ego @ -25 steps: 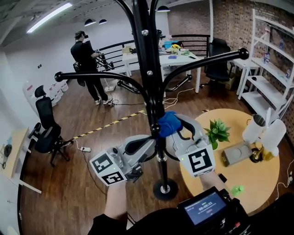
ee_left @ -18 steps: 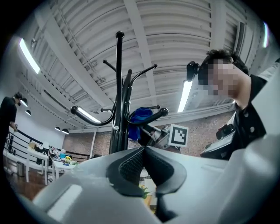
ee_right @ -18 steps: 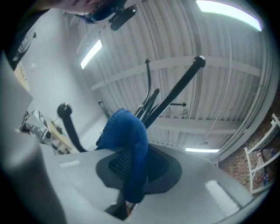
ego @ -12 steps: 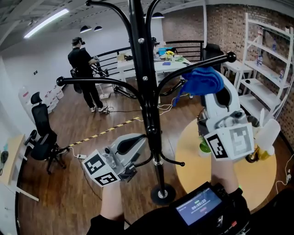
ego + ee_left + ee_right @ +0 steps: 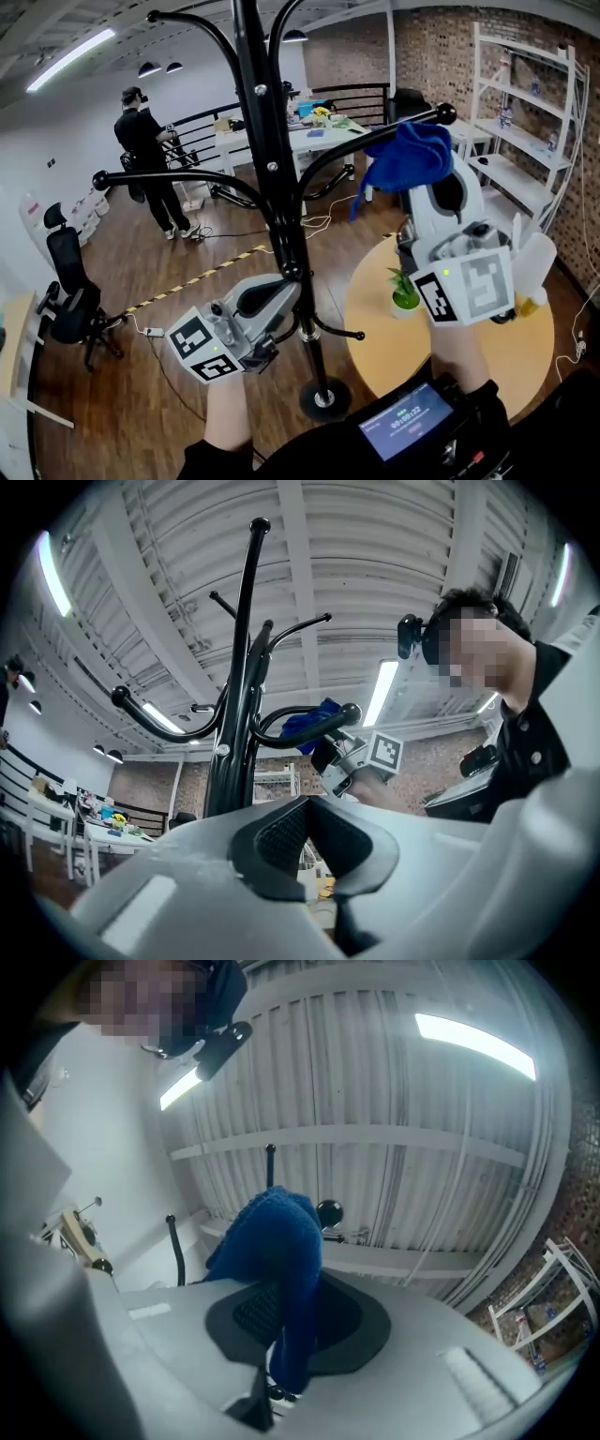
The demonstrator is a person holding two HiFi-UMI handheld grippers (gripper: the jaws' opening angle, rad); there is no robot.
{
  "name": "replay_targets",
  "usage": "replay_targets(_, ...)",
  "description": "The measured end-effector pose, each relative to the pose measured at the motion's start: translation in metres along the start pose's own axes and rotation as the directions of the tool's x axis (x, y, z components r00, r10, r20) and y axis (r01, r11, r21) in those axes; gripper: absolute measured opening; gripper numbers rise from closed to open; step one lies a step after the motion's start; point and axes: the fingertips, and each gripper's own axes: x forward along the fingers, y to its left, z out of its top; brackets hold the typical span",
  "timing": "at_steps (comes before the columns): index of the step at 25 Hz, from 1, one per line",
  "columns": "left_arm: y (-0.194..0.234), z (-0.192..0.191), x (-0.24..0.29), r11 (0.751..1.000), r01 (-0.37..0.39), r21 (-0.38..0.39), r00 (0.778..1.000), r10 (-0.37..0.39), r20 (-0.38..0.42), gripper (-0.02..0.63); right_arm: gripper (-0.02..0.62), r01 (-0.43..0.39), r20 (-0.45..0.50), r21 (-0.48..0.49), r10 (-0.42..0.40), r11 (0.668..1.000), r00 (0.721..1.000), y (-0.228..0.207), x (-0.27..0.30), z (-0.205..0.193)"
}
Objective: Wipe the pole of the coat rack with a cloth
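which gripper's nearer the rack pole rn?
Left. The left gripper is right beside the pole, low down; the right gripper holds the blue cloth out near a hook tip.

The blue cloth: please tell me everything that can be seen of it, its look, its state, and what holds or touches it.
The blue cloth looks soft, with a knitted or terry texture, in one plain deep blue. It is crumpled, not spread out. The right gripper is shut on it: a fold runs down between the jaws and the rest bunches above them. It is held high, beside the knob that ends one coat rack arm, away from the pole. Whether it touches that arm cannot be told.
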Motion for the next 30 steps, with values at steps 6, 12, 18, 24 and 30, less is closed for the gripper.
replay_targets(6,0.006,-0.002,-0.021,0.998,-0.062,-0.018,0.998,0.063,0.009,0.000,0.044,-0.252,-0.135,-0.041,0.245,0.967,0.960,0.088,0.020,-0.065)
replay_targets(12,0.008,-0.012,-0.036,0.993,-0.110,-0.046,0.994,0.110,-0.019,0.000,0.043,-0.322,-0.200,0.000,0.316,0.947,0.927,0.130,-0.009,-0.112)
replay_targets(18,0.009,-0.032,-0.019,0.992,-0.084,-0.091,0.996,0.081,-0.034,0.000,0.044,-0.499,-0.531,0.012,0.429,0.866,0.731,0.171,-0.086,-0.206)
replay_targets(24,-0.002,-0.044,0.002,0.992,-0.014,-0.129,0.999,0.009,-0.041,0.000,0.044,-0.756,-0.764,0.192,0.579,0.626,0.285,0.217,-0.196,-0.307)
replay_targets(30,-0.008,-0.047,0.007,0.991,0.007,-0.137,0.999,-0.014,-0.048,0.000,0.044,-0.730,-0.786,0.304,0.594,0.612,0.171,0.197,-0.245,-0.299)
